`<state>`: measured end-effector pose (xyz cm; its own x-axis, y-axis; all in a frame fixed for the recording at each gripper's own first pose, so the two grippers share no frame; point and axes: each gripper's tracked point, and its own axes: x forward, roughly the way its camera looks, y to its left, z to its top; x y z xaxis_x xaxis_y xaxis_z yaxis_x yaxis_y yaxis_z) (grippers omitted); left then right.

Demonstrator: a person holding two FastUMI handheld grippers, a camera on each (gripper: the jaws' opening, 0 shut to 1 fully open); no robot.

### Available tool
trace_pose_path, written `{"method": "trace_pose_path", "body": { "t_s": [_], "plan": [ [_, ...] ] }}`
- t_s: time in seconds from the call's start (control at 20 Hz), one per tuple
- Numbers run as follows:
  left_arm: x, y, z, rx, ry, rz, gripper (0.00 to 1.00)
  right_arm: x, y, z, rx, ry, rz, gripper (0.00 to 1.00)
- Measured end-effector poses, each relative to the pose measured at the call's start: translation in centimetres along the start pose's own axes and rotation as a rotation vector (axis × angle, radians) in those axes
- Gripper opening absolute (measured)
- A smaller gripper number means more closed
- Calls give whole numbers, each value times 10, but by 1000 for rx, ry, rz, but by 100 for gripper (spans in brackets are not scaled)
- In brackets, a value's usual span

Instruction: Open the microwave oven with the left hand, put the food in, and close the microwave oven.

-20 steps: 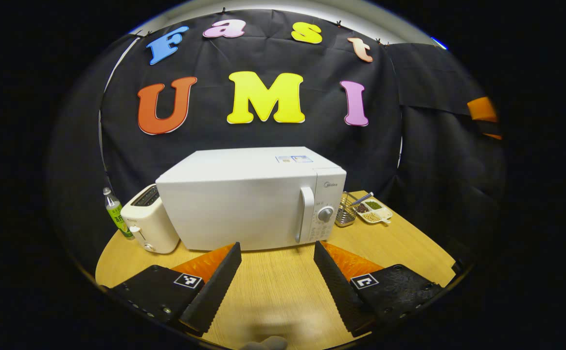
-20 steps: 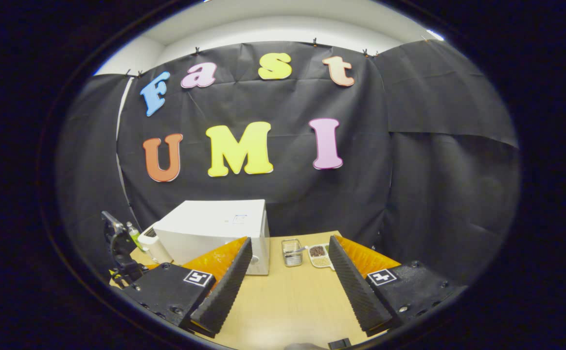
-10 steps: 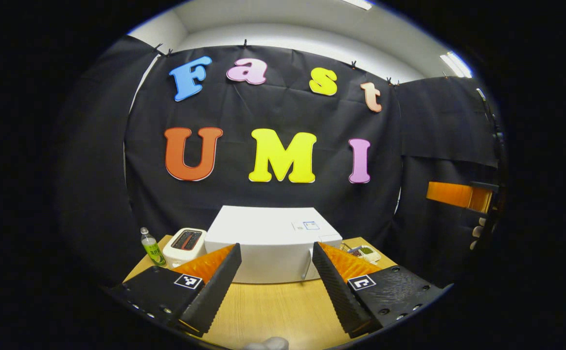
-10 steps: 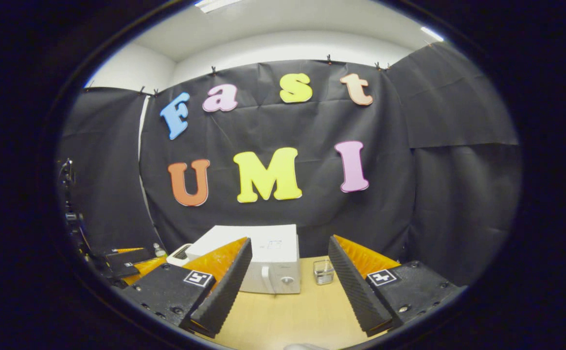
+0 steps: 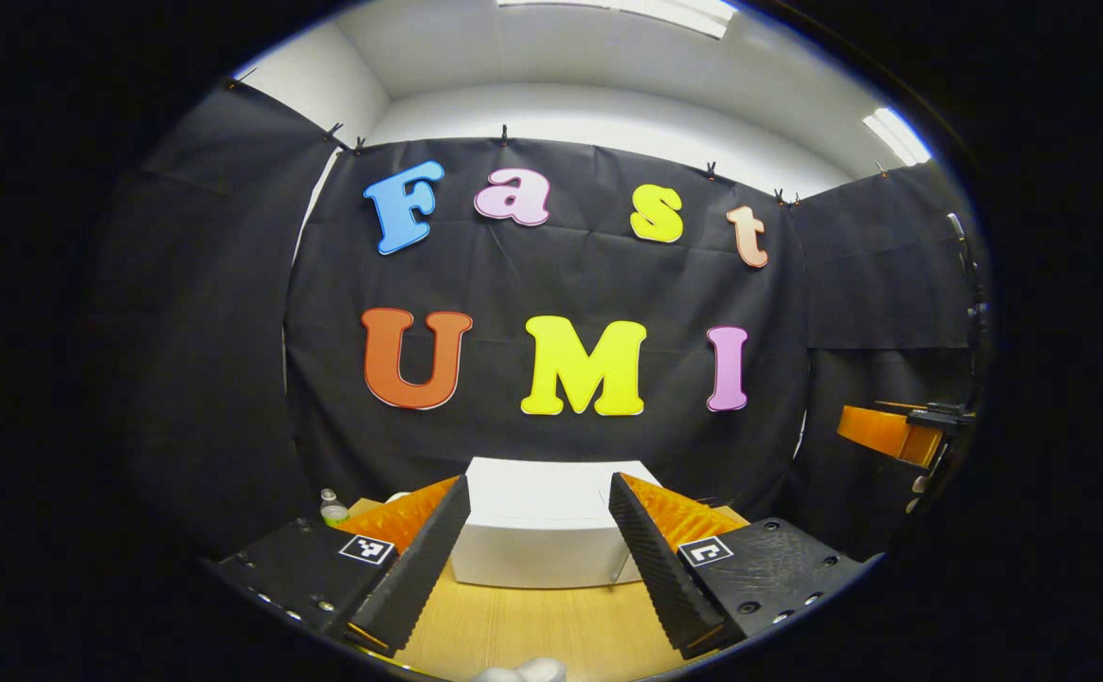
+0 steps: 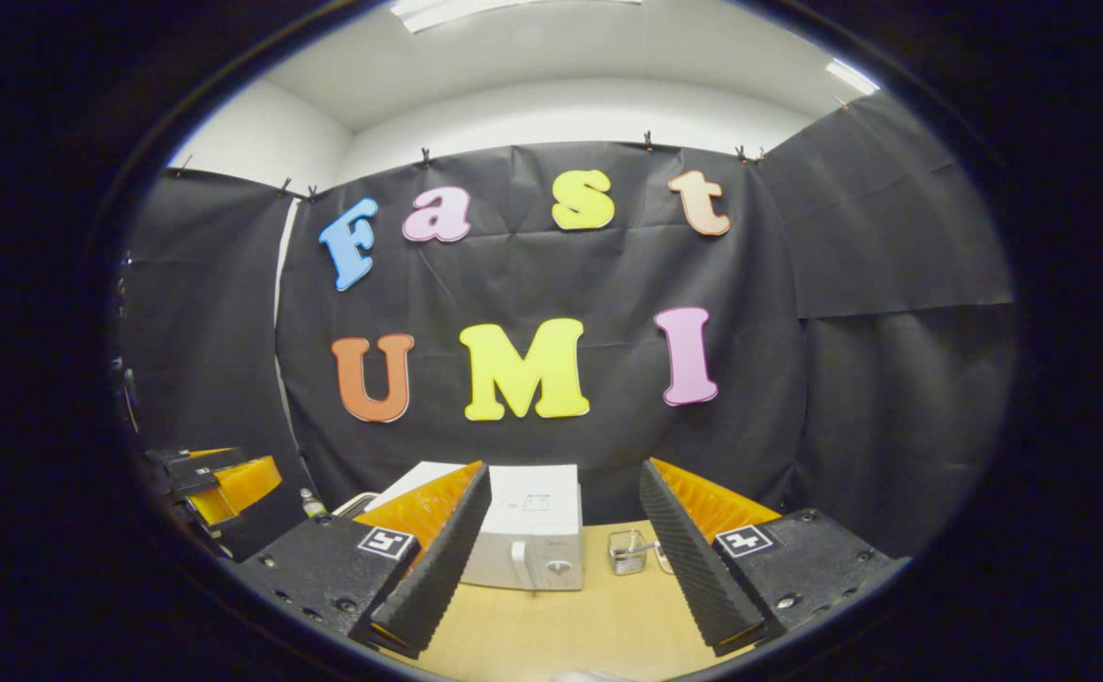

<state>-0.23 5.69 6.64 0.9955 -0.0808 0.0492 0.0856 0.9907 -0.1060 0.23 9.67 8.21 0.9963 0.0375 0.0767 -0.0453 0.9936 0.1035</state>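
The white microwave (image 5: 537, 535) stands at the back of the wooden table (image 5: 533, 630), far off and low in the left gripper view, partly behind my fingers. Its door looks closed, with the handle (image 6: 516, 559) and knob on its right side in the right gripper view. My left gripper (image 5: 539, 483) is open with nothing between its fingers, held well short of the microwave. My right gripper (image 6: 563, 471) is also open and holds nothing. The microwave (image 6: 528, 535) lies ahead of it and to the left. Each gripper shows at the edge of the other's view: left gripper (image 6: 220, 478), right gripper (image 5: 893, 431).
A small wire holder (image 6: 625, 551) stands just right of the microwave. A toaster (image 6: 354, 505) and a green bottle (image 6: 308, 500) sit to its left; the bottle (image 5: 331, 509) peeks past my left finger. Bare table (image 6: 570, 625) lies between me and the microwave.
Both views have tipped upward and drawn back: the microwave has sunk low and shrunk, more wall and ceiling show. Both grippers stayed open. The dish of beans has slipped out of sight.
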Motion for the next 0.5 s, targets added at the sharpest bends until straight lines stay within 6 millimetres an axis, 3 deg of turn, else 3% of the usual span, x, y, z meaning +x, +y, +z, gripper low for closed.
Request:
{"method": "trace_pose_path", "body": {
  "t_s": [0.05,0.2,0.25,0.45,0.5],
  "plan": [
    [0,3,3,7,-8,8,93,-1,1,-1,1,5,2,92],
    [-2,-1,10,12,-20,0,93,-2,-1,-1,5,6,-2,92],
    [-2,-1,11,13,-22,-4,93,-4,-1,-2,10,7,-2,100],
    [-2,-2,13,9,-27,-5,93,-6,-3,0,15,2,-8,100],
    [-2,-3,13,8,-25,-6,93,-6,-3,0,18,1,-7,91]
  ]
}}
